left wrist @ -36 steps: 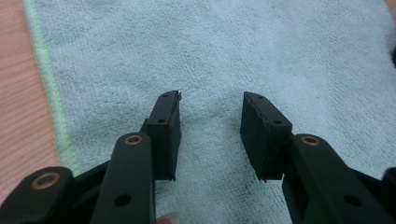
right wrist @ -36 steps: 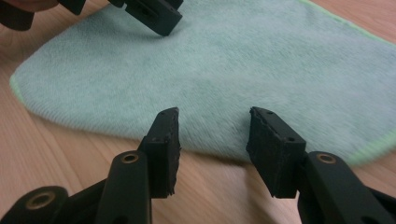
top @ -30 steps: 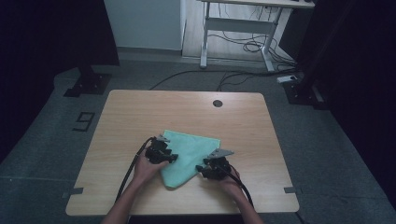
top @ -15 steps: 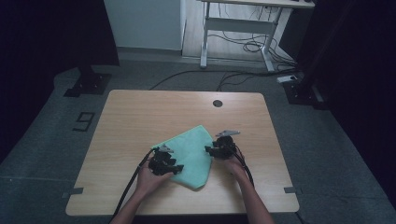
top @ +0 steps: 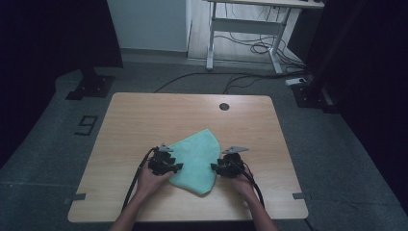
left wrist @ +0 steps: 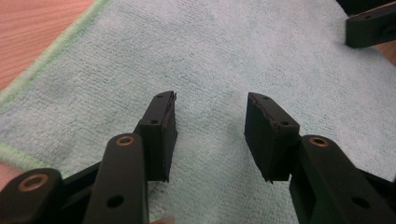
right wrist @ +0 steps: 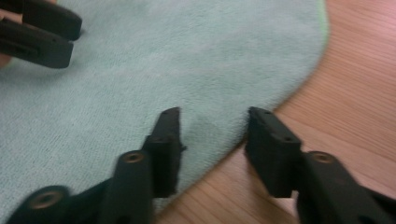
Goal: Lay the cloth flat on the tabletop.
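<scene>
Handling: the towel (top: 196, 159) is judged to be light, soft and limp; it is expected to sag and fold when lifted, and no breaking is feared.
Where to hold: the hemmed border or a corner is judged best, as a flat middle gives the pads little to pinch.
Look: a mint-green terry cloth with a lighter green stitched hem (left wrist: 51, 51), folded to a rough triangle with one rounded side.
Place: it is laid flat on the wooden table (top: 144, 115), near the person's edge, between both hands.
Left gripper (left wrist: 211, 122): the jaws are held apart above the towel's surface; nothing is gripped.
Right gripper (right wrist: 213, 131): the jaws have just been closing, yet a gap is seen; the rounded towel edge lies under them, not pinched.
</scene>
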A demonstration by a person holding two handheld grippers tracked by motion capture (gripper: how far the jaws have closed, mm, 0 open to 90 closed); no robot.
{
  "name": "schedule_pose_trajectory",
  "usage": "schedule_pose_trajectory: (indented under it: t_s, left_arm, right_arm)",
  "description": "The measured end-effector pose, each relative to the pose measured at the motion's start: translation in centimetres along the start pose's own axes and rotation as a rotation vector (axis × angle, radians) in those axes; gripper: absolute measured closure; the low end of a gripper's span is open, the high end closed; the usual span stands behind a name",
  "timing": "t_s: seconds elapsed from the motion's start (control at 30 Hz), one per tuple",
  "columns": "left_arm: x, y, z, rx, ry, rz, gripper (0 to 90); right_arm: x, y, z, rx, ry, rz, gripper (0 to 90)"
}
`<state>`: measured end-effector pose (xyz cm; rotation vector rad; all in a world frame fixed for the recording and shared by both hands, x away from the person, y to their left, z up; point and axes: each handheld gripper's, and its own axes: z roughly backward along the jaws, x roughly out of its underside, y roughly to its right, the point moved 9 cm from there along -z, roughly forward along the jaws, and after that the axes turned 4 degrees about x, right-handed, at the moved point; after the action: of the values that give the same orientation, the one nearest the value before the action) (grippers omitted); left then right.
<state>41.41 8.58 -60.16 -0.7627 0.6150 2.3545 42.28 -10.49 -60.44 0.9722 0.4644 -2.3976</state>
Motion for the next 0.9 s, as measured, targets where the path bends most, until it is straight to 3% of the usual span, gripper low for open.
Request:
schedule_pose_trajectory:
  t_s: [0.1,0.13,0.23,0.27,0.33,0.53,0.57,0.6,0.63,0.67,0.7,0.73,0.77,0.8,0.83,0.9]
  left_arm:
    - [0.2,0.3,0.1,0.018,-0.007,-0.001,52.1]
    - [0.4,0.6,0.2,0.046,-0.005,0.005,51.8]
    - [0.5,1.2,0.1,0.074,-0.007,0.000,51.4]
    - [0.4,1.8,-0.1,0.107,-0.006,-0.002,51.3]
    - [0.4,2.2,-0.3,0.120,-0.002,-0.005,51.3]
    - [0.4,1.9,-0.2,0.095,-0.007,-0.008,51.2]
    - [0.4,1.9,-0.2,0.096,-0.006,-0.006,51.4]
    - [0.4,1.8,-0.2,0.097,-0.005,-0.006,52.0]
    - [0.4,1.8,-0.2,0.098,-0.005,-0.005,52.0]
    - [0.4,1.8,-0.2,0.100,-0.007,-0.003,52.0]
    - [0.4,1.8,-0.1,0.103,-0.006,0.000,52.0]
    - [0.5,1.7,-0.1,0.105,-0.003,0.004,52.0]
    - [0.5,1.7,-0.1,0.105,-0.003,0.004,52.0]
    - [0.5,1.6,0.0,0.104,-0.004,0.008,52.2]
    - [0.6,1.5,0.1,0.105,-0.005,0.010,52.2]
    - [0.6,1.3,0.2,0.108,0.000,0.018,52.4]
  right_arm:
    - [-0.2,0.0,-0.5,0.010,0.007,-0.019,79.1]
    - [-0.5,0.1,-0.5,0.004,0.010,-0.026,83.4]
    - [-0.8,0.5,-0.1,0.021,0.015,-0.029,84.2]
    - [-1.2,1.2,0.7,0.035,0.026,-0.044,84.2]
    - [-1.6,2.0,1.6,0.050,0.041,-0.062,84.1]
    - [-2.4,2.2,2.4,0.061,0.052,-0.059,83.9]
    - [-2.7,1.6,2.3,0.052,0.058,-0.053,83.8]
    - [-3.4,0.1,2.1,0.017,0.073,-0.045,83.4]
    - [-3.4,0.1,2.1,0.017,0.073,-0.045,83.4]
    - [-4.0,-1.1,1.9,-0.005,0.085,-0.029,82.9]
    - [-4.6,-2.5,1.7,-0.029,0.091,-0.008,81.2]
    - [-5.5,-5.5,1.1,-0.095,0.098,0.039,77.6]
    - [-5.5,-5.5,1.1,-0.095,0.098,0.039,77.6]
    - [-5.6,-8.1,0.4,-0.161,0.077,0.082,72.8]
    - [-5.6,-8.1,0.4,-0.161,0.077,0.082,72.8]
    - [-5.4,-9.4,0.1,-0.235,0.064,0.083,65.4]
